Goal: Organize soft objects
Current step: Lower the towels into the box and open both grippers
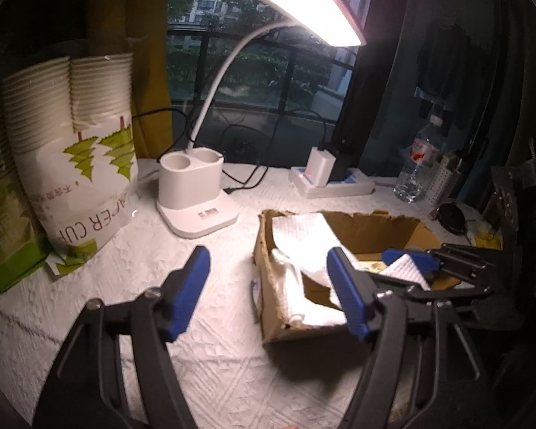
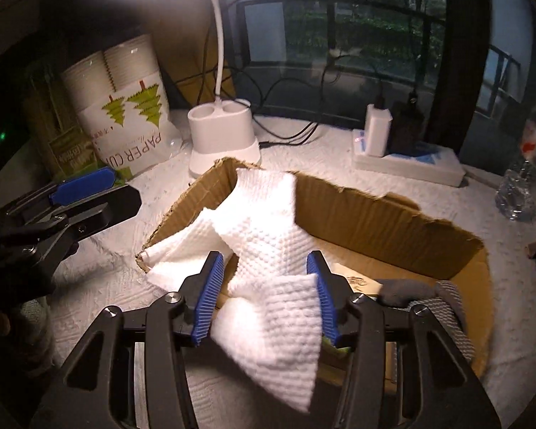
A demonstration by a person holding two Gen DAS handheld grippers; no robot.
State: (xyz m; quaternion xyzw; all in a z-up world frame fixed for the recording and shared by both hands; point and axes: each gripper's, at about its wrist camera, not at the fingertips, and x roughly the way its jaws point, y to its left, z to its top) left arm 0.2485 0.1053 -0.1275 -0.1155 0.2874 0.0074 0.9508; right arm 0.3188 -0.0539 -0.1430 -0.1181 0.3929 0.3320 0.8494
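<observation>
Paper cup bag [image 1: 89,186] at 9 o'clock on the worktop [image 1: 214,357]; lamp [image 1: 196,193] at 11. Left gripper [image 1: 268,293] over the worktop beside the cardboard box [image 1: 268,286], fingers spread wide, nothing between them. White cloths [image 2: 261,228] draped over the box's left wall and into it. Right gripper [image 2: 266,296] above the box; fingers spread, a white cloth [image 2: 278,329] lying between them, grip uncertain. Grey cloth [image 2: 411,291] inside the box at 4 o'clock.

Cardboard box [image 2: 375,211] matt, torn-edged; cloths [image 2: 268,236] white, dimpled weave; tablecloth [image 1: 125,286] embossed; lamp base [image 1: 193,193] smooth plastic.
</observation>
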